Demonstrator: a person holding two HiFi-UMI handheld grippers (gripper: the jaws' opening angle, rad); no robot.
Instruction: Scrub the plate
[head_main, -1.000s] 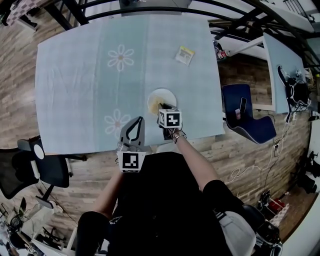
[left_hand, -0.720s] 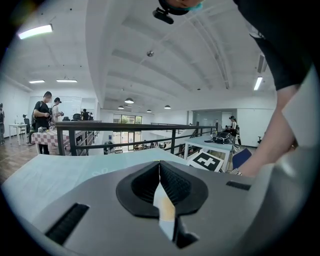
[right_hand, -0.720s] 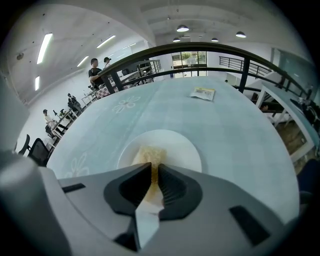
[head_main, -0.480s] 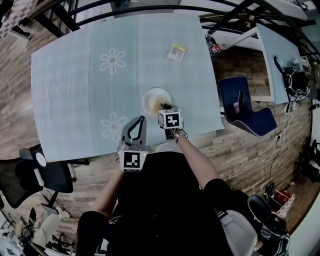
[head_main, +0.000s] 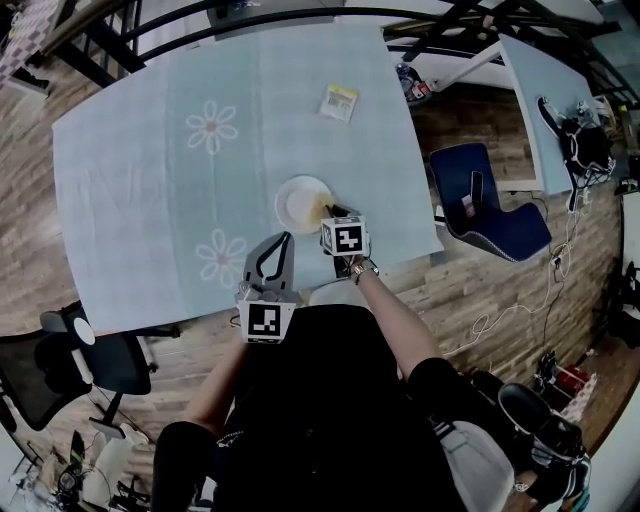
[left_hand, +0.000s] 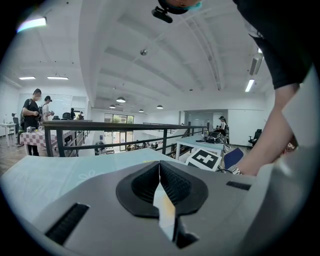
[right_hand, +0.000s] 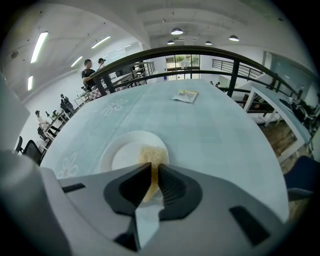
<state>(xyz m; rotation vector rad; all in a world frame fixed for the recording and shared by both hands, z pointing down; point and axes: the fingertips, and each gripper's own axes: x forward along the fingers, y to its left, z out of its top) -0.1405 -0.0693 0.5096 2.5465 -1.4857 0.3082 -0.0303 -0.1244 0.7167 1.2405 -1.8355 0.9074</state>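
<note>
A white plate (head_main: 298, 203) (right_hand: 122, 152) lies on the pale blue tablecloth, near the table's front edge. My right gripper (head_main: 327, 213) (right_hand: 154, 167) reaches over the plate's right side, shut on a yellowish scrub pad (head_main: 319, 210) (right_hand: 152, 156) that rests on the plate. My left gripper (head_main: 268, 262) (left_hand: 159, 165) hangs left of the plate over the front edge. Its jaws are shut with nothing between them, and its own view points level across the room, away from the plate.
A small yellow-and-white packet (head_main: 339, 101) (right_hand: 185, 96) lies at the table's far right. A black railing (right_hand: 200, 52) runs behind the far edge. A blue chair (head_main: 480, 205) stands right of the table, and a black office chair (head_main: 85, 362) at the front left.
The table has slid left in the head view. The right gripper stays on the plate with the pad, now nearer the plate's right rim. The left gripper holds still.
</note>
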